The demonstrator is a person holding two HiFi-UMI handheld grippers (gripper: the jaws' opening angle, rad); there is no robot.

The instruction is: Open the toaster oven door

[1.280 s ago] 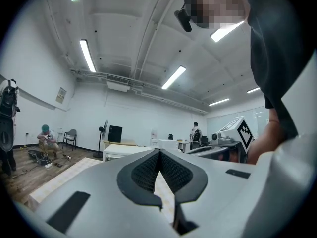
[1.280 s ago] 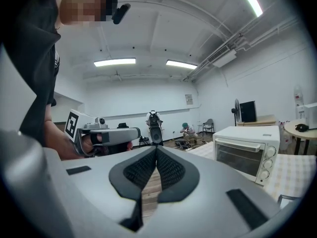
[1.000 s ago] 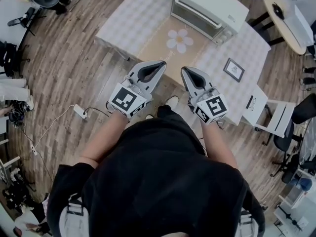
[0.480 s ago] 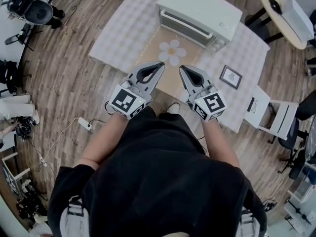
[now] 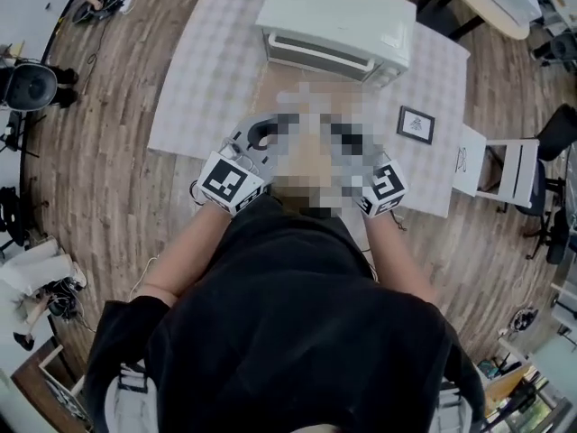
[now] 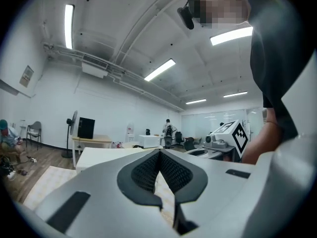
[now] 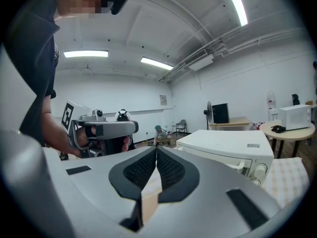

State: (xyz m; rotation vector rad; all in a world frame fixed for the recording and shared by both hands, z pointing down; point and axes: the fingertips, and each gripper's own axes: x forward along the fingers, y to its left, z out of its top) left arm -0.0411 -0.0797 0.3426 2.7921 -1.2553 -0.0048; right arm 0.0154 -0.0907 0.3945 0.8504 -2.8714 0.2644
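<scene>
Toaster oven (image 5: 338, 16) bears a top label (image 7: 253, 145) too small to read.

One toaster oven (image 5: 335, 27); one table (image 5: 194, 79) under checked cloth; two grippers, left gripper (image 6: 159, 151) and right gripper (image 7: 156, 148); one small framed picture (image 5: 416, 124) on the cloth; one round table (image 5: 491, 14) at far right; one standing fan (image 6: 73, 123); one black box (image 6: 85, 128) beside the fan; oven knobs (image 7: 258, 170) probably two, too small and edge-warped to count firmly; three ceiling light strips (image 7: 88, 54) in right gripper view.
</scene>
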